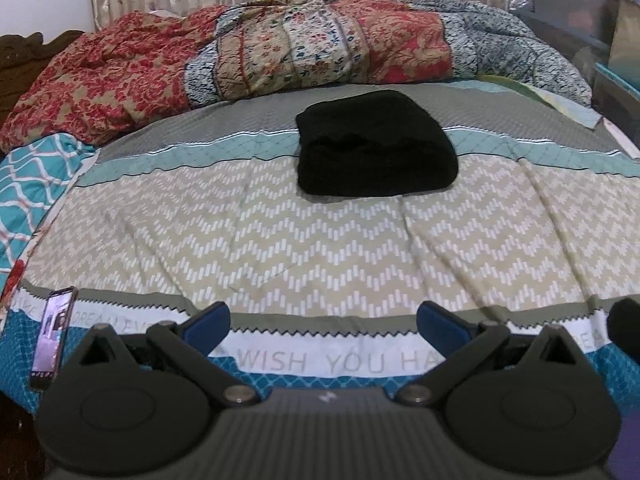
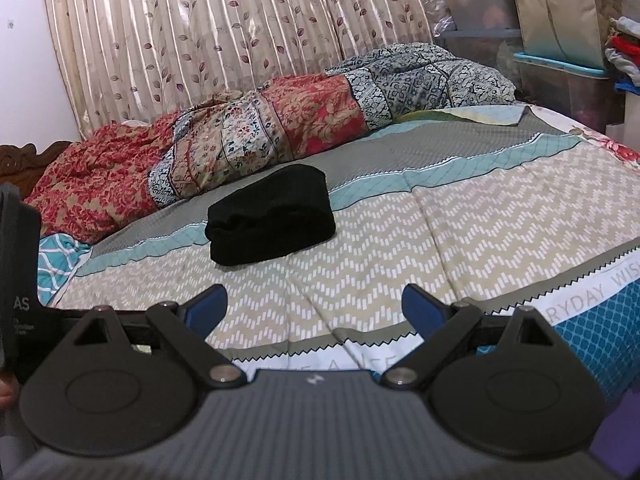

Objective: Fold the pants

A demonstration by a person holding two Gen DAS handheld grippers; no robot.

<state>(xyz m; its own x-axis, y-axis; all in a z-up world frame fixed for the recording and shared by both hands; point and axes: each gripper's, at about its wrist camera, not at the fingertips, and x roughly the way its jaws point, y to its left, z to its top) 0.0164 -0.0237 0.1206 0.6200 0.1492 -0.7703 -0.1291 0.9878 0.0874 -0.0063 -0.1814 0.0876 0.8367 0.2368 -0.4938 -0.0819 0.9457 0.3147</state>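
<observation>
Both tongs hang spread and empty over the near edge of the bed: the left gripper [image 1: 323, 322] and the right gripper [image 2: 315, 306] pinch nothing. Well beyond them the black pants [image 1: 376, 144] lie as a compact folded bundle on the patterned bedsheet [image 1: 240, 220], near the rumpled quilt [image 1: 280, 48]. The folding looks finished; the next move probably calls only for leaving the bundle untouched.

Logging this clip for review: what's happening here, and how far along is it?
A person holds two handheld grippers over a bed with a patterned zigzag bedsheet. The black fabric pants lie already folded into a compact bundle on the sheet. The left gripper and right gripper are both open, fingers apart, empty and well short of the bundle. A crumpled red floral quilt lies behind.
</observation>
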